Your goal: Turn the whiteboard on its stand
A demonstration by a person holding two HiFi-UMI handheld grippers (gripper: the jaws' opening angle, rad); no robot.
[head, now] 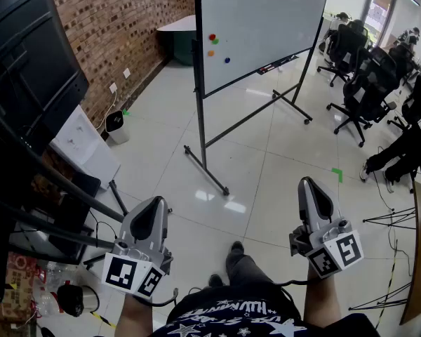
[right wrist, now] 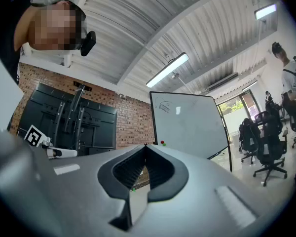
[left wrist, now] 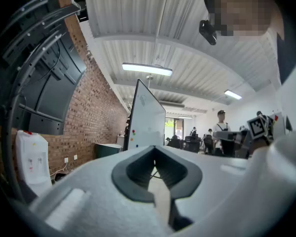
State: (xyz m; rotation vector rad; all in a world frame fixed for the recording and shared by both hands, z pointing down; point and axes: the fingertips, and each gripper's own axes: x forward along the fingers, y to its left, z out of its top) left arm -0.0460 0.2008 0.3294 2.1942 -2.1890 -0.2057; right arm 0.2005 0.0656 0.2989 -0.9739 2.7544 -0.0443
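Note:
The whiteboard (head: pixel 266 20) stands on a black rolling stand (head: pixel 205 170) a couple of steps ahead, with coloured magnets (head: pixel 212 42) near its lower left corner. It also shows in the left gripper view as the whiteboard (left wrist: pixel 148 117) and in the right gripper view as the whiteboard (right wrist: pixel 187 125), far beyond the jaws. My left gripper (head: pixel 154 201) and right gripper (head: pixel 309 182) are held low in front of me, well short of the board. In their own views the left gripper (left wrist: pixel 154 149) and right gripper (right wrist: pixel 145 146) are shut with nothing between the jaws.
A large black screen on a stand (head: pixel 28 62) fills the left by the brick wall, with a white box (head: pixel 84 146) and a small bin (head: pixel 116 126) below it. Office chairs (head: pixel 361 83) stand at the right. A wooden table edge (head: pixel 417 251) is at the far right.

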